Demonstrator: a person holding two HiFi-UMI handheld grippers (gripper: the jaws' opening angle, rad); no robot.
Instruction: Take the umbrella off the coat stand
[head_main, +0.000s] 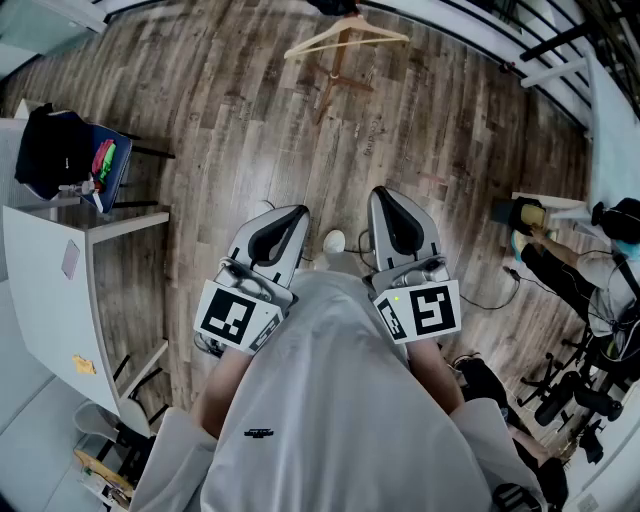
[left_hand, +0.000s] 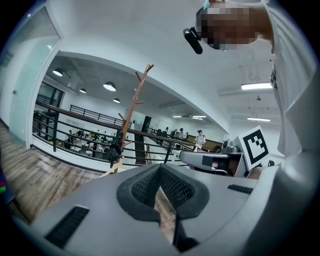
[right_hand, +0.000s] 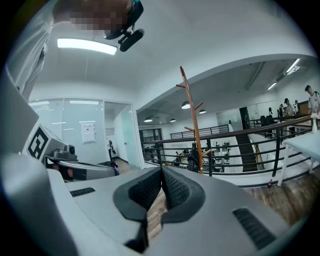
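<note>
**Both hand-held grippers shut and empty, facing the coat stand across open floor**

Head view, looking steeply down. The coat stand rises from the wooden floor at the top of the frame, well apart from the person. Open planks lie between the two.

To the left, a white surface reaches toward the middle of the room. Beyond its far end stands a chair with a dark bag draped over it. To the right, a seated person stretches their legs onto the floor, with cables lying near them. Both sides lie off the straight line to the stand. A black railing borders the floor behind and to the right of the stand.

Gripper views. The umbrella shows as a dark bundle hanging low against the wooden pole, in front of the railing bars. The right gripper view shows it the same way. How it is attached to the stand cannot be made out.

The left hand-held gripper and the right hand-held gripper are held side by side, close to the person's body, with a shoe visible between them. Each one's dark ribbed pads meet at the tip, so the jaws are together. Neither gripper holds or touches anything.
</note>
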